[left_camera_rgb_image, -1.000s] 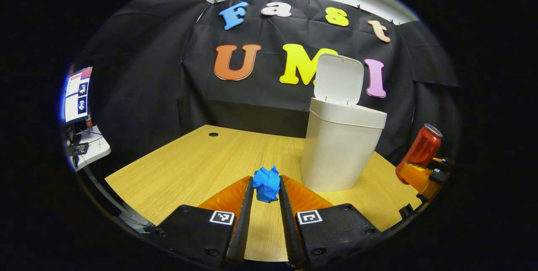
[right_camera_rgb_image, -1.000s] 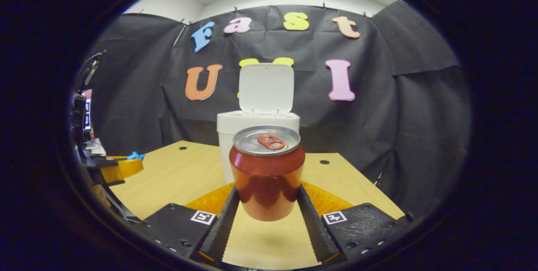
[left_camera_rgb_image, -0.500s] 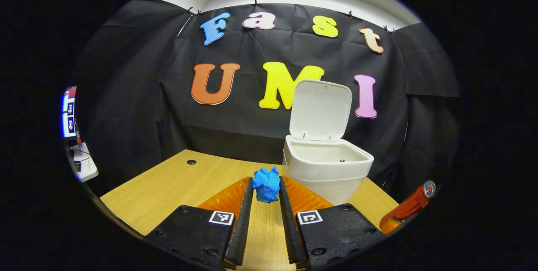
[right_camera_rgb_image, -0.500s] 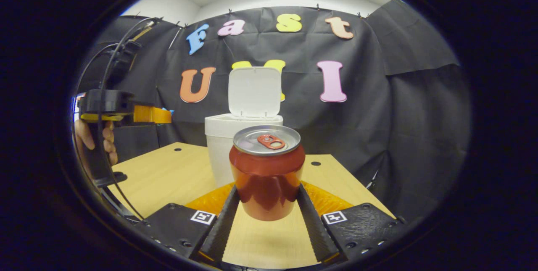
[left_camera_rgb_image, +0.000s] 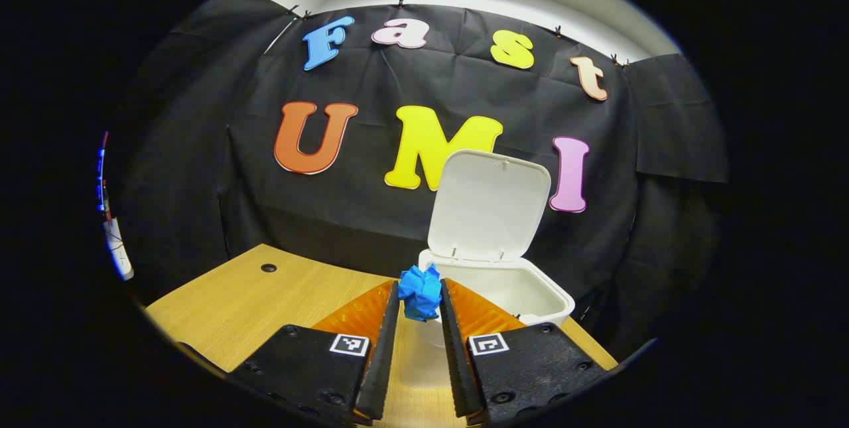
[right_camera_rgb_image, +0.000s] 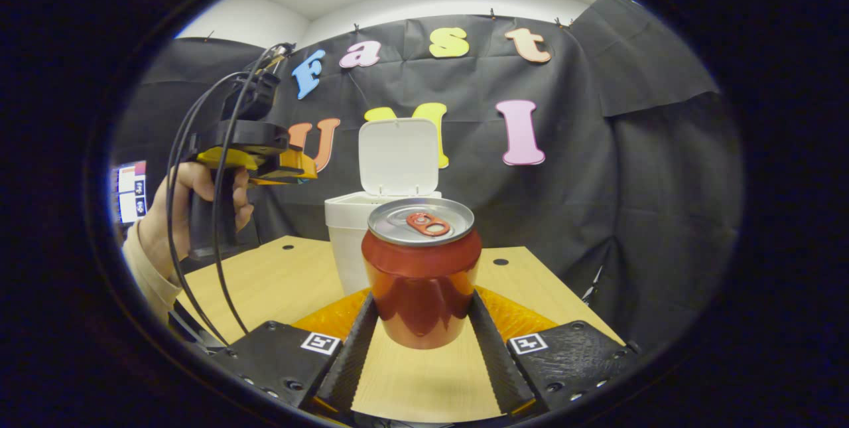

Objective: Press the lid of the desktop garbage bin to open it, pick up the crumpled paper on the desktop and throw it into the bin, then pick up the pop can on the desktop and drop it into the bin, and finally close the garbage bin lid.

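Note:
In the left gripper view my left gripper (left_camera_rgb_image: 419, 300) is shut on a crumpled blue paper ball (left_camera_rgb_image: 420, 291), held in the air just before the near rim of the white bin (left_camera_rgb_image: 530, 295). The bin's lid (left_camera_rgb_image: 487, 206) stands upright and open. In the right gripper view my right gripper (right_camera_rgb_image: 421, 312) is shut on an upright red pop can (right_camera_rgb_image: 421, 282), lifted a little above the wooden table (right_camera_rgb_image: 278, 282). Behind the can stands the bin (right_camera_rgb_image: 345, 215) with its raised lid (right_camera_rgb_image: 396, 156). At the left a hand (right_camera_rgb_image: 192, 209) holds the left gripper (right_camera_rgb_image: 292, 166) high, beside the bin.
The table (left_camera_rgb_image: 265, 302) has cable holes at its far side (left_camera_rgb_image: 268, 268) (right_camera_rgb_image: 501, 261). A screen (right_camera_rgb_image: 129, 189) glows at the far left beyond the table. Black cables (right_camera_rgb_image: 199, 202) hang from the left gripper. Black cloth walls close in behind and to the right.
My left gripper has risen and moved toward the bin with the paper ball, so the bin's open mouth now lies just ahead. The right gripper holds the can nearly still.

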The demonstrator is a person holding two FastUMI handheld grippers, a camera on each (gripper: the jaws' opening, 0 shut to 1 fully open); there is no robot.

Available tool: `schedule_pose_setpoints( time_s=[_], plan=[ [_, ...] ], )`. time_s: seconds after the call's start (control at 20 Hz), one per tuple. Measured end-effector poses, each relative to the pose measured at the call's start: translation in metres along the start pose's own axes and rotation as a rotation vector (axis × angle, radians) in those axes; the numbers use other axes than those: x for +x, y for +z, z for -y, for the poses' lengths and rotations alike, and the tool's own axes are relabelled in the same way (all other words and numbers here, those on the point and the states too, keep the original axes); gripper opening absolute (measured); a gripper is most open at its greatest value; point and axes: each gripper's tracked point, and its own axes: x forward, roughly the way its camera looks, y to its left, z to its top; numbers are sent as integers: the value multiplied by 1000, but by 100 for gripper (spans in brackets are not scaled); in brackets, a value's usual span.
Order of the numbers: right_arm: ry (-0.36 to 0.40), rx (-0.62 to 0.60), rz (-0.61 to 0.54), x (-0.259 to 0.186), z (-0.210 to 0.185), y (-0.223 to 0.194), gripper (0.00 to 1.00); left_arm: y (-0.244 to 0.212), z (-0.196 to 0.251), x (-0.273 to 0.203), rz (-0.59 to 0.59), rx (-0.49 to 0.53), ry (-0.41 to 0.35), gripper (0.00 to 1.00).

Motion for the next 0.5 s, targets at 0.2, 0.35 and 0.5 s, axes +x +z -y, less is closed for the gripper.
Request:
schedule_pose_setpoints(
  time_s=[0.2,0.35,0.5],
  plan=[
    [-41,-17,12,2,11,2,77,4,21,37,11,30,-69,42],
    [-49,-21,11,4,14,0,78,-8,50,49,-22,22,-169,63],
    [-56,-36,16,6,19,1,77,-10,65,60,-11,52,-178,62]
  ],
)
